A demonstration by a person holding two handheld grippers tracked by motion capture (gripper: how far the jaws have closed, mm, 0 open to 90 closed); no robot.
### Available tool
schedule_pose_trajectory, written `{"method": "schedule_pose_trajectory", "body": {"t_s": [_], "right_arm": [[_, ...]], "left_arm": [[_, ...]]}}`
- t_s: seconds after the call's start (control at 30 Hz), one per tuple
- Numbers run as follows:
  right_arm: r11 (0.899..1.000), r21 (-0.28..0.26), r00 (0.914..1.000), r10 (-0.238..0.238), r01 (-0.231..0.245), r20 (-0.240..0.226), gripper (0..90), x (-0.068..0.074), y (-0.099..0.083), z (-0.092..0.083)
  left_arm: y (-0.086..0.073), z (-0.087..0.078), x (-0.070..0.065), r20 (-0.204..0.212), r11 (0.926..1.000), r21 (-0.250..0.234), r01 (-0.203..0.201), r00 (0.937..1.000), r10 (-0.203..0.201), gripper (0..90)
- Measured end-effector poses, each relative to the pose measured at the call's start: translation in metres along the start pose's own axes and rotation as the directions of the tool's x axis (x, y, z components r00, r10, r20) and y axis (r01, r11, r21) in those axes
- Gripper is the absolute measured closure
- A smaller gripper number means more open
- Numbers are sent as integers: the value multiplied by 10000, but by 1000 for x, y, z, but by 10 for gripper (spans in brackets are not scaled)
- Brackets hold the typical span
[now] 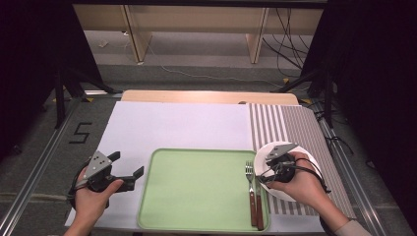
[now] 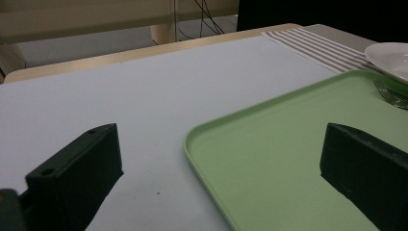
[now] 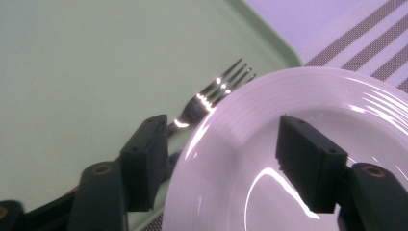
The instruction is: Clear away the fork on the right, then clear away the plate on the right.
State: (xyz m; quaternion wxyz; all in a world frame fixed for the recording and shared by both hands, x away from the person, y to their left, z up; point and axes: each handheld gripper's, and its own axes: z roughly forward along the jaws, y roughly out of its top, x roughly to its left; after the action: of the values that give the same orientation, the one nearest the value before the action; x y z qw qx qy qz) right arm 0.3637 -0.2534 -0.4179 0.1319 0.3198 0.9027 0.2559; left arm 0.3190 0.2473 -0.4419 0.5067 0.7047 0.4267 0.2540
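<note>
A pale green tray [image 1: 196, 187] lies at the table's front. A fork [image 1: 251, 189] with a wooden handle rests along its right side, next to a second wooden-handled utensil [image 1: 259, 209]. A white plate [image 1: 302, 157] sits to the right, its rim over the tray's right edge and close to the fork's tines [image 3: 216, 91]. My right gripper [image 1: 269, 169] hangs over the plate's left rim [image 3: 202, 144] with its jaws open on either side of that rim, not pressing on it. My left gripper [image 1: 129, 164] is open and holds nothing, left of the tray [image 2: 288, 144] and pointing toward it.
A white sheet [image 1: 182, 128] covers most of the table, and a grey striped mat [image 1: 295, 123] lies under the plate at the right. The wooden table edge [image 1: 206, 96] runs along the back. Metal rails and dark stands flank the table.
</note>
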Motion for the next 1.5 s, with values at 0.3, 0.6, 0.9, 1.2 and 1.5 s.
{"method": "schedule_pose_trajectory", "body": {"t_s": [0.3,0.6,0.9,1.2,1.5], "right_arm": [[9993,378,9999,-88,84,118,266,-1,-9,-2],[9991,418,9998,-80,72,206,264,-10,-19,-10],[9987,476,9991,134,-152,394,255,-12,-24,-14],[9973,718,9987,-157,122,479,244,-13,-24,-17],[9951,949,9987,-314,274,405,238,-16,-32,-21]], "left_arm": [[1,2,0,30,10000,58,44,10000,-44,5],[2,5,-1,-45,10000,67,35,10000,-34,5],[2,3,0,-7,10000,43,-19,10000,19,5],[2,1,-2,38,10000,-37,-29,10000,29,5],[2,2,-2,29,10000,-34,-24,10000,24,5]]}}
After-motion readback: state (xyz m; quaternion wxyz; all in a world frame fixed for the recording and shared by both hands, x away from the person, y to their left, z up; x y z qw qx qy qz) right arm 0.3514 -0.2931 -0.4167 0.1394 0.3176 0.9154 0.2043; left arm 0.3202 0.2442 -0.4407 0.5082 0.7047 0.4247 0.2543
